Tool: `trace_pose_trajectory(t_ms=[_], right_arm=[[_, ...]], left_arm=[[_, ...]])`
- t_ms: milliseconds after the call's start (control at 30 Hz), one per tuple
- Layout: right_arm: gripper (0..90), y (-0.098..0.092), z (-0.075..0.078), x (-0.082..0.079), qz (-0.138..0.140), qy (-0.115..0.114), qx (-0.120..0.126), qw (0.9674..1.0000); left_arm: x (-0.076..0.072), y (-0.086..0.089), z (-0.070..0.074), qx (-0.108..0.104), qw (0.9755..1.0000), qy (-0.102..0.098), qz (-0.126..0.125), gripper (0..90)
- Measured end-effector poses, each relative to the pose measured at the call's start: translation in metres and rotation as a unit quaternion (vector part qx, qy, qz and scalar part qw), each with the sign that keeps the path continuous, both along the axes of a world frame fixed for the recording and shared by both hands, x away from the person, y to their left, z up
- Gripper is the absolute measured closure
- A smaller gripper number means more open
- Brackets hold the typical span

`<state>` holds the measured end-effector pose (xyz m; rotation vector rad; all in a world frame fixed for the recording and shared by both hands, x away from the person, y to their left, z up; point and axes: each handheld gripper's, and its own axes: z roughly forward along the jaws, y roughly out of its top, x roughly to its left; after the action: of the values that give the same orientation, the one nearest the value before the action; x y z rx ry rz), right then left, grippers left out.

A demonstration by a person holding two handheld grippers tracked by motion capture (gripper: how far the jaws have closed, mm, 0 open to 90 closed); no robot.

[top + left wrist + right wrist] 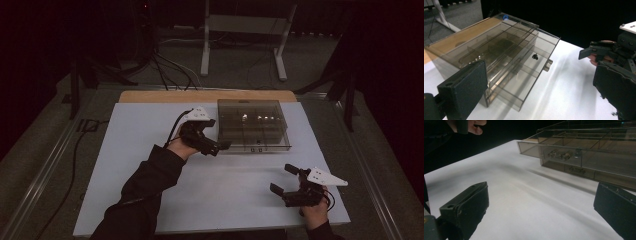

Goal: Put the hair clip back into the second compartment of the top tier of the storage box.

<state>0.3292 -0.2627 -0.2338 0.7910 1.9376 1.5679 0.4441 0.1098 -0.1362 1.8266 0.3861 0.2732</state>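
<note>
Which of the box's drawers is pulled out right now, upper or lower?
The upper drawer of the clear drawer box: its front stands out past the lower drawer, which sits flush in the box. Both have small handles.

Two hand-held grippers, both with jaws spread

Left gripper (pixel 220 146) reaches toward 2 o'clock on an outstretched dark sleeve (pixel 145 185); right gripper (pixel 284 180) sits low at 5 o'clock, aimed toward 10 o'clock.

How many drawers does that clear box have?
2 that I can make out. The upper drawer is pulled slightly out of the clear box, handle forward. The lower drawer sits pushed in beneath it. Tinted walls could hide another.
</note>
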Motion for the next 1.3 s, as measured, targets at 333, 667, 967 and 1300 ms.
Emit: trace_pose_trajectory(t_ms=[333,667,967,1300], right_arm=[[0.0,0.0,0.0,0.0,0.0,0.0,0.0,1.0],[0.0,0.001,0.0,0.0,0.0,0.002,0.0,1.0],[0.0,0.002,0.0,0.0,0.0,0.002,0.0,1.0],[0.0,0.002,0.0,-0.001,0.0,0.002,0.0,1.0]], left_arm=[[-0.003,0.021,-0.014,-0.004,0.9998,0.012,0.012,0.6],[-0.007,0.044,-0.025,-0.016,0.9994,0.011,0.029,0.6],[-0.012,0.058,-0.039,-0.025,0.999,0.01,0.036,0.6],[-0.018,0.081,-0.059,-0.026,0.9977,0.013,0.061,0.6]])
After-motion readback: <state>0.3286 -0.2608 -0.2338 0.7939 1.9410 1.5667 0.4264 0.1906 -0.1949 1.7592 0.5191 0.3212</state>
